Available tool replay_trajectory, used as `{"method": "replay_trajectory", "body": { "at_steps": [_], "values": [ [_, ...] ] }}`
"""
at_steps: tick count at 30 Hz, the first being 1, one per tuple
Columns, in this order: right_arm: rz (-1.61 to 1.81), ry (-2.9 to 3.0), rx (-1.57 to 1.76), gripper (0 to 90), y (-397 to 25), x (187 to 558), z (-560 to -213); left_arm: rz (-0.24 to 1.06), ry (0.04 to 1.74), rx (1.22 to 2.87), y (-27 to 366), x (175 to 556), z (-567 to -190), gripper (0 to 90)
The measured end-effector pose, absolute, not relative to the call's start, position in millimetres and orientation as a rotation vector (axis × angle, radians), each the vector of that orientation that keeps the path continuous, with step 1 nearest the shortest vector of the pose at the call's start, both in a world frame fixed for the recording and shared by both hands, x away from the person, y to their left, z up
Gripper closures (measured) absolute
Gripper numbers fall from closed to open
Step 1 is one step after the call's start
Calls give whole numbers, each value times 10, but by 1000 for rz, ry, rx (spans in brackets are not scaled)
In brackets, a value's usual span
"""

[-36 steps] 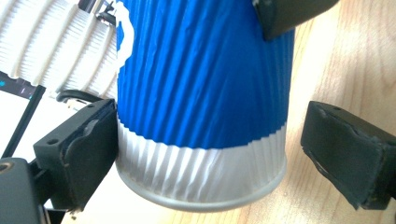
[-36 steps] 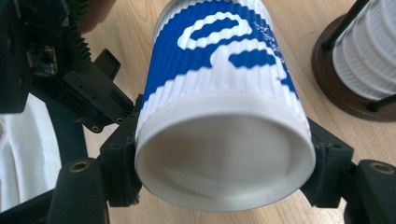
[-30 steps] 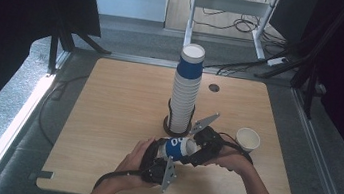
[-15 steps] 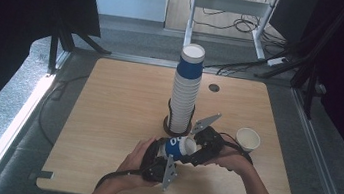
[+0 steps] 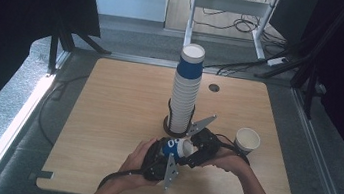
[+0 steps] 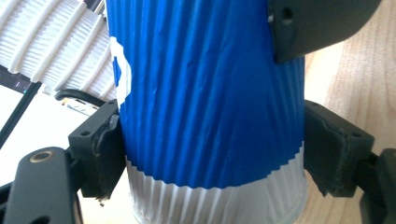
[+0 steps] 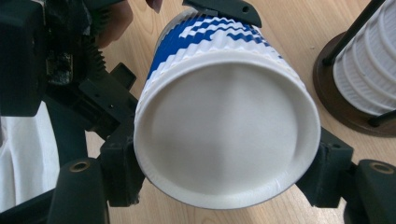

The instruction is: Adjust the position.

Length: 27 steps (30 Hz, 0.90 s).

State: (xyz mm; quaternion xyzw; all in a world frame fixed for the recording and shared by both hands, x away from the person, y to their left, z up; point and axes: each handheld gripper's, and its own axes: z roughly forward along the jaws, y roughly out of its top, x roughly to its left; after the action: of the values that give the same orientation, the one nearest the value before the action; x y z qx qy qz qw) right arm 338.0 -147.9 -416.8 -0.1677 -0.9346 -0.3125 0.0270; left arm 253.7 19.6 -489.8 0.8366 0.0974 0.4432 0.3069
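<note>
High view showed 1 blue cup [image 5: 174, 146] held low over the table [image 5: 116, 120], in front of the cup stack [image 5: 184, 93]. The left gripper [image 6: 210, 140] clamped its ribbed wall, and the right gripper [image 7: 224, 182] pinched its base end. To separate nested cups well, a straight pull along the cup's axis seemed best, without crushing.
</note>
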Motion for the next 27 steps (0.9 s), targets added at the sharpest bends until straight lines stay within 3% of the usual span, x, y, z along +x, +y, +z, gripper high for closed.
{"method": "replay_trajectory", "body": {
  "at_steps": [4, 8, 22, 27],
  "values": [
    [-914, -2899, -505, 267, -1474, 3388, -4165, 1227, 202, 2249, 181, 2514, -4900, 195],
    [-798, -2934, -480, 193, -1441, 3402, -4092, 1276, 156, 2271, 144, 2483, -4938, 196],
    [-477, -2954, -419, 277, -1173, 3464, -4155, 1358, 88, 2315, 116, 2447, -4963, 187],
    [-565, -2969, -424, 286, -1225, 3460, -4156, 1327, 132, 2283, 138, 2469, -4956, 87]
  ]
}}
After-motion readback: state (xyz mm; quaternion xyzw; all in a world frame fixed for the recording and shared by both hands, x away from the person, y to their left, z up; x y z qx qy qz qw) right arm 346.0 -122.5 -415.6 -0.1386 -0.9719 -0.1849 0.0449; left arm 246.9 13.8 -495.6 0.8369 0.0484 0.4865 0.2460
